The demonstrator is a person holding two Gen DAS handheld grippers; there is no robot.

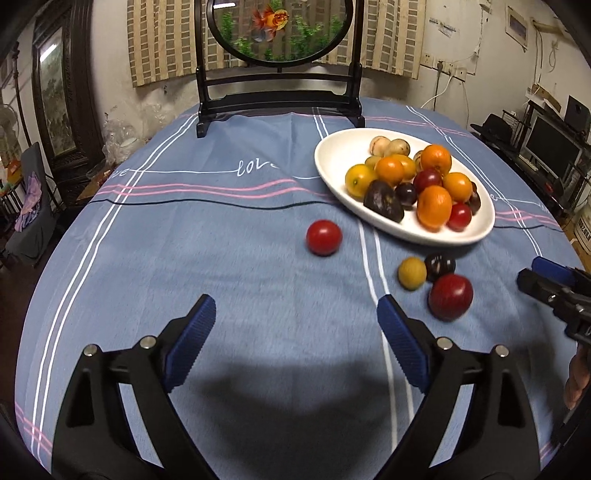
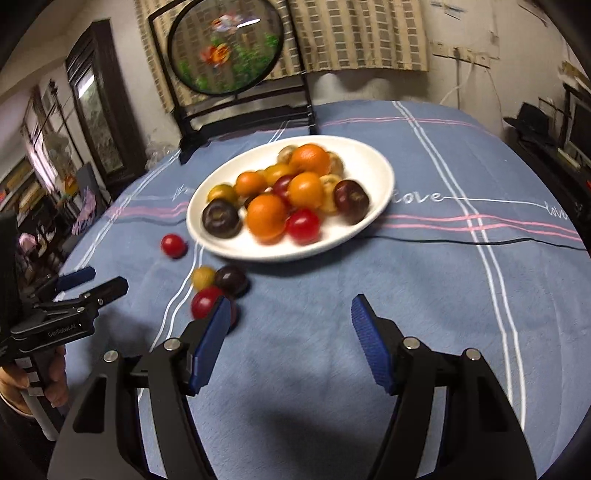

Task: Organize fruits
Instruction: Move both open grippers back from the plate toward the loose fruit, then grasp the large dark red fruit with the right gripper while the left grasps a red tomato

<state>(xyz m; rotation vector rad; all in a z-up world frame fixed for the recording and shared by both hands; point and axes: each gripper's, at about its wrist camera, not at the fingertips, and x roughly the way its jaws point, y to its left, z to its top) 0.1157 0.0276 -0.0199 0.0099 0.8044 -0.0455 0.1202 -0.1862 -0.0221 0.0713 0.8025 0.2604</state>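
Table (image 1: 221, 258): round, covered with a blue cloth with white and pink stripes and "love" lettering.
Screen (image 1: 279, 29): dark-framed oval panel with a goldfish picture, standing upright at the far edge of the table.
Plate (image 1: 332, 155): white oval, right of centre in the left wrist view, on the cloth, piled with fruit.
Fruit on plate (image 1: 436, 206): oranges, yellow ones, dark plums, small red ones, two tan ones at the back; heaped, touching each other.
Left claw (image 1: 297, 312): released, jaws wide apart, nothing between them, hanging over bare cloth near the plate.
Right claw (image 2: 290, 314): released, about half open, nothing gripped; its left finger overlaps the big red fruit in the right wrist view, contact cannot be told.
Hand (image 2: 22, 384): grips the left claw's handle, low left in the right wrist view.
Big red fruit (image 1: 450, 297): on the cloth, off the plate, nearest the claws.
Dark plum (image 1: 439, 266): loose on the cloth, just behind the big red fruit.
Yellow fruit (image 1: 412, 273): loose, just beside the dark plum.
Small red fruit (image 1: 324, 237): alone on the cloth, left of the plate's near rim, apart from the other three.
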